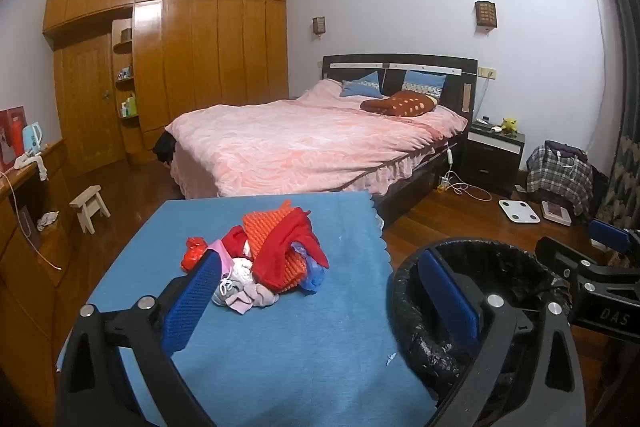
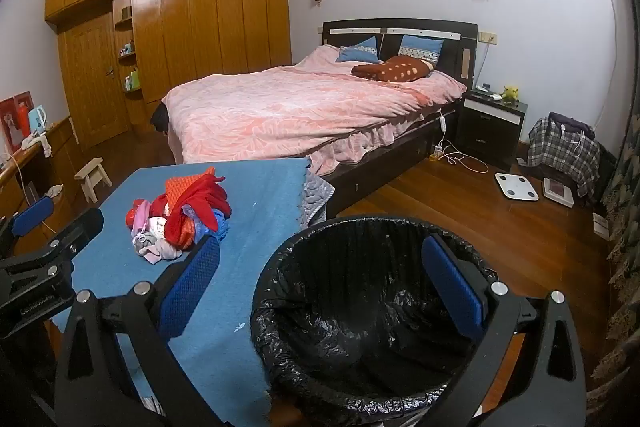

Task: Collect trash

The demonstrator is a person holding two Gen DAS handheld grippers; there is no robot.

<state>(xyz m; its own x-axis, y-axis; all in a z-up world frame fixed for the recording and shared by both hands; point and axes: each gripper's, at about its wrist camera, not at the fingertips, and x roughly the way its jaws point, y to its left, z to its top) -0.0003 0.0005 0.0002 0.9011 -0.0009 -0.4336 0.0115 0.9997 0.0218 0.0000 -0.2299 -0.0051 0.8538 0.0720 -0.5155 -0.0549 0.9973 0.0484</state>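
Left wrist view: left gripper (image 1: 320,291) spread wide, holding nothing; one trash pile (image 1: 264,259) far on blue table (image 1: 280,347); one black-lined bin (image 1: 472,291) right, contents hidden.
Right wrist view: right gripper (image 2: 320,275) wide, empty-handed, over bin (image 2: 360,307); nothing visible inside liner; pile (image 2: 180,219) far left.

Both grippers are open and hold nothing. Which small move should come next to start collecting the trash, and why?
Probably move the left gripper forward and down to the pile on the blue cloth. The pile lies just ahead of its open fingers, while the right gripper hangs over the black-lined bin, which looks empty. Which pieces are trash I cannot tell.
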